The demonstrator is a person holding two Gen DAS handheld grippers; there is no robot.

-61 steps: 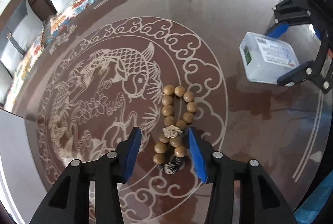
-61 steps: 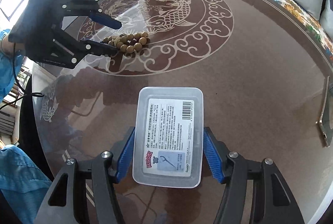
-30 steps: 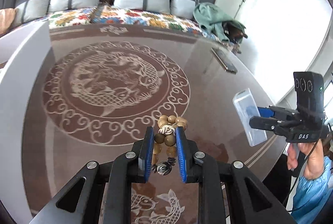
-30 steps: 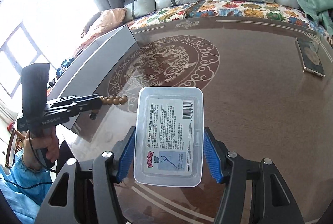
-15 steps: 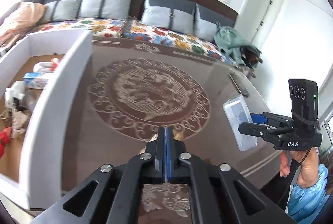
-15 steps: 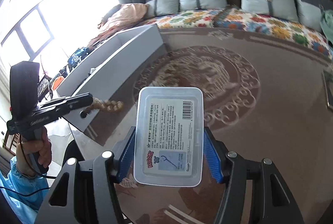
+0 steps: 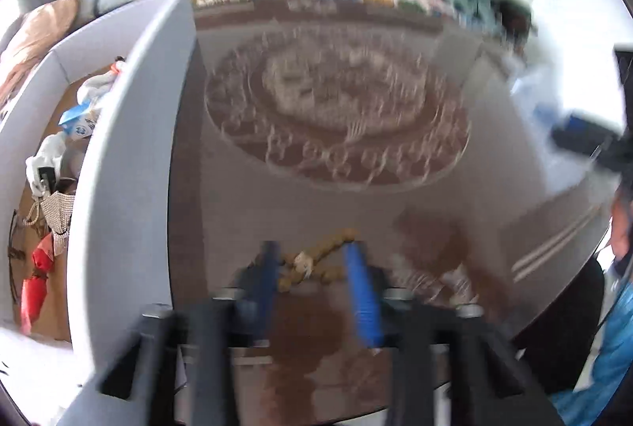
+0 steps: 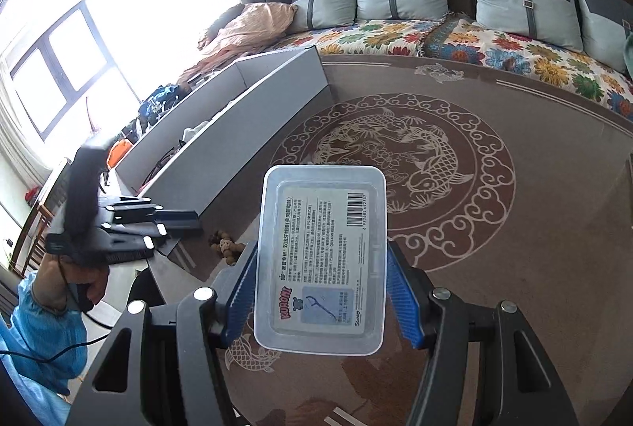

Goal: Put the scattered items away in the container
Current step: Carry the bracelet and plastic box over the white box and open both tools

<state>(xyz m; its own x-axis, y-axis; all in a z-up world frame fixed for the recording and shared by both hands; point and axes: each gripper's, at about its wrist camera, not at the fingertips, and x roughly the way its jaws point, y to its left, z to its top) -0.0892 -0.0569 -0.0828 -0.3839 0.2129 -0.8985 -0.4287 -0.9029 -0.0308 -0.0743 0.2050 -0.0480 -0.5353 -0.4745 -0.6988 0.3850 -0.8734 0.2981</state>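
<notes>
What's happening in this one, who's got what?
A person is tidying a table with two handheld claws. The right claw is shut on a clear plastic box with a printed label and holds it above the table. The left claw is open, low by the grey container. The wooden bead bracelet lies on the table just outside the container's wall, not inside it. The left view is blurred. The container already holds several items.
</notes>
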